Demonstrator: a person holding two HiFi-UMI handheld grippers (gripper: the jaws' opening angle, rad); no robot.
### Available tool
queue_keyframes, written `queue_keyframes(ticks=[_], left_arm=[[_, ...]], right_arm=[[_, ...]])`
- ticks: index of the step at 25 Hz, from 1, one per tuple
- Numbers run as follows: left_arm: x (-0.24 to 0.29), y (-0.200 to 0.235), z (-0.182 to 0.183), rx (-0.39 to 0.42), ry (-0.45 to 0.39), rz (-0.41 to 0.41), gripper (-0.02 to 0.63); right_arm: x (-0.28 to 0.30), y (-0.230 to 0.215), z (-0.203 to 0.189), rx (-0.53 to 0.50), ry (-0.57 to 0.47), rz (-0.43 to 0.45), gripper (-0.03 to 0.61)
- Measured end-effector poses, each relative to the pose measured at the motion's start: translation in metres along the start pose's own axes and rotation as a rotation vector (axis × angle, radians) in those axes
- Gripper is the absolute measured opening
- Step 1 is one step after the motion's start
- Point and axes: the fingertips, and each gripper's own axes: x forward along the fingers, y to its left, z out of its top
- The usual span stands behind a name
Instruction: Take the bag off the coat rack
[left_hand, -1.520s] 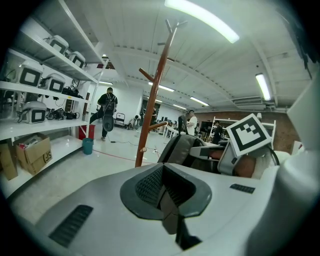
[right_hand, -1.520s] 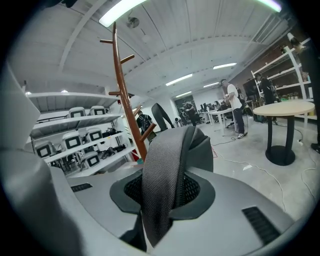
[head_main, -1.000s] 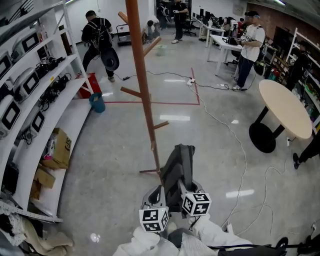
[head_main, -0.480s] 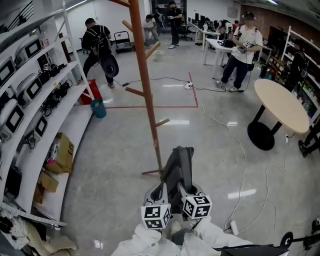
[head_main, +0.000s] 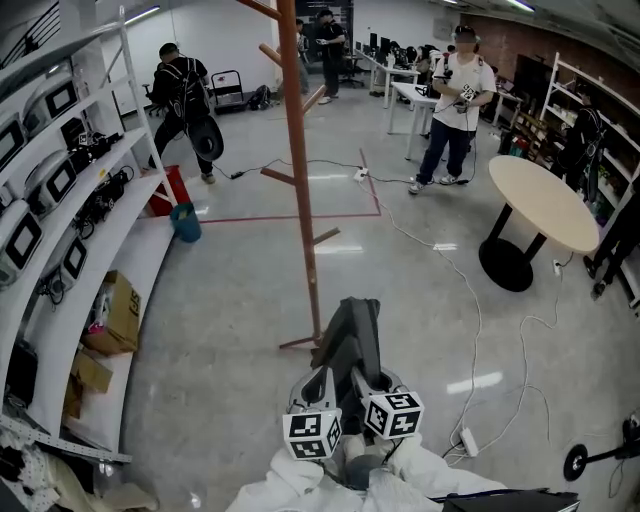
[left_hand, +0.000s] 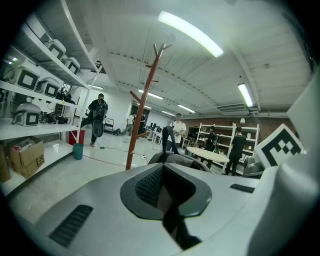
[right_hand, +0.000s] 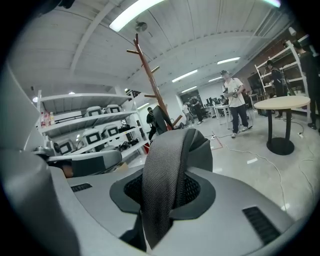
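Note:
A dark grey bag (head_main: 352, 338) hangs free in front of me, off the brown wooden coat rack (head_main: 300, 180) that stands just behind it. Both grippers hold it from below, side by side. My left gripper (head_main: 318, 385) is shut on a dark strap (left_hand: 172, 210) of the bag, whose grey body (left_hand: 175, 159) shows past the jaws. A mesh strap (right_hand: 162, 185) loops up out of my right gripper (head_main: 365, 380), which is shut on it. The rack (left_hand: 141, 117) rises beyond the bag in the left gripper view, and the rack (right_hand: 150, 75) also shows in the right gripper view.
White shelves (head_main: 95, 235) with devices and cardboard boxes (head_main: 115, 305) line the left. A round table (head_main: 540, 200) stands at right. Cables (head_main: 470, 320) and a power strip (head_main: 468, 440) lie on the floor. People (head_main: 185, 95) stand and walk at the back, near a teal bin (head_main: 185, 222).
Both grippers keep their hold on the bag and have shifted a little with it. The view has swung, and the people at the back have walked to new spots.

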Motion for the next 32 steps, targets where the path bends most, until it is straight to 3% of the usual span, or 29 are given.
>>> queue_keyframes(ticks=[18, 32], left_arm=[[-0.037, -0.005, -0.007, -0.017, -0.019, 0.068, 0.000], [-0.033, -0.017, -0.003, 0.002, -0.027, 0.044, 0.000]], right_arm=[[-0.029, 0.025, -0.017, 0.009, 0.025, 0.068, 0.101], [-0.037, 0.019, -0.015, 0.011, 0.020, 0.046, 0.101]])
